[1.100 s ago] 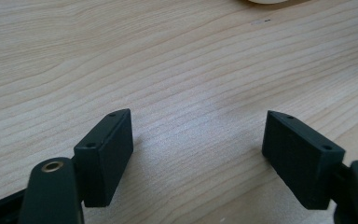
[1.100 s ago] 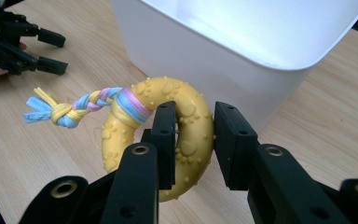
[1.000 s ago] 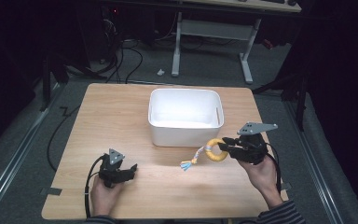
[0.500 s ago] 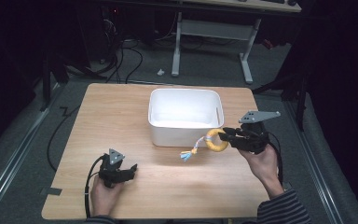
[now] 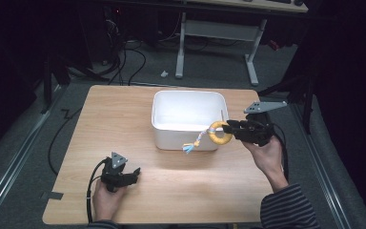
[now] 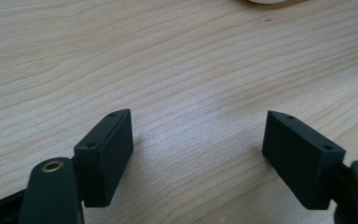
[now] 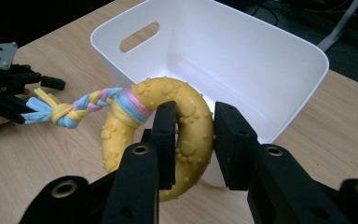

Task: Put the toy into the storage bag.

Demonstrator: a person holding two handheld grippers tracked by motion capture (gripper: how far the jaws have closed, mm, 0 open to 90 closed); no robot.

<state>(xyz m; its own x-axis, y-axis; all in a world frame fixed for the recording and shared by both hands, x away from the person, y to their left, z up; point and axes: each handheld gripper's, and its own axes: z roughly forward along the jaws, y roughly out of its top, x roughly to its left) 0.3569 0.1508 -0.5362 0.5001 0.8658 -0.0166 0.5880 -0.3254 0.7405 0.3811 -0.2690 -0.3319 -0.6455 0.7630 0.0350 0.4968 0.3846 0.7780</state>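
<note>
Lifted since a sec ago, my right gripper (image 5: 229,129), clamped on the knobbly yellow rubber ring toy w/ braided rope tail (image 5: 218,133), hangs at the white plastic bin's (image 5: 164,110) near-right rim. Left gripper (image 5: 132,174) rests apart, near-left. Carry farther over before releasing.

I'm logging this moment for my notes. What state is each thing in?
Ring toy: lifted, clamped by its ring, braided rope tail hanging.
White bin: upright on the table, empty as far as visible.
Right hand-held gripper: shut on the ring toy.
Left hand-held gripper: open, holding nothing, low over the table.
</note>
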